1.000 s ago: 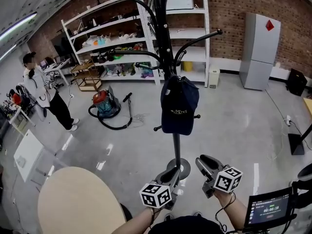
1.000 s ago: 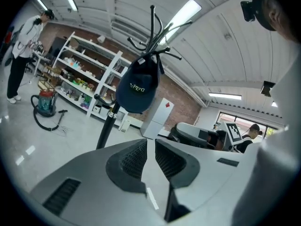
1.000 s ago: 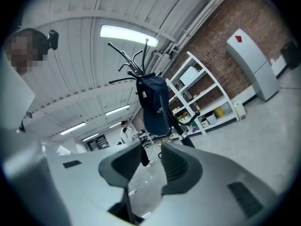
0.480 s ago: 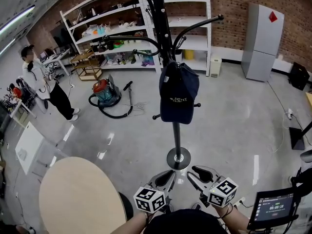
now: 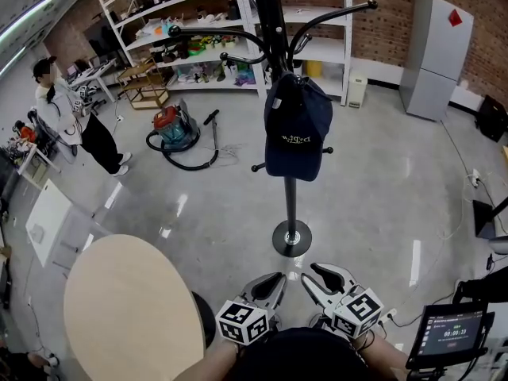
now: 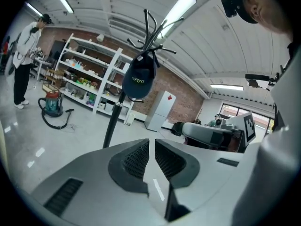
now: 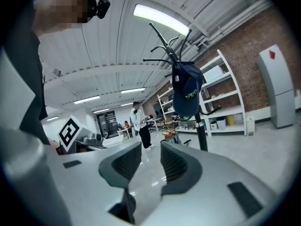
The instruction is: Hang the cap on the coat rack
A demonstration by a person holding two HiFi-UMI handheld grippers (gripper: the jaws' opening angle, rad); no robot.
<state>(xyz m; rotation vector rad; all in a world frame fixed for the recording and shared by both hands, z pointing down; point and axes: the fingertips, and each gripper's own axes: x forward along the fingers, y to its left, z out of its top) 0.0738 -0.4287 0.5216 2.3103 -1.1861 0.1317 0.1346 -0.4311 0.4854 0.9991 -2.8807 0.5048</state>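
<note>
Left gripper (image 5: 272, 282) sits low by the person's body, fingers pinched nearly together on nothing, looks like there's nothing left to carry. The cap (image 5: 295, 129) is hanging off a hook on the coat rack (image 5: 290, 205), so I'd call it done. Right gripper (image 5: 316, 277) is beside the left one, fingers apart and empty.

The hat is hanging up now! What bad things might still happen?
The cap seems to hang from just one hook of the coat rack, so a bump might knock it off. The rack stands on a small round base, so a nudge there might wobble it. When backing away, the person could also bump the round table.
</note>
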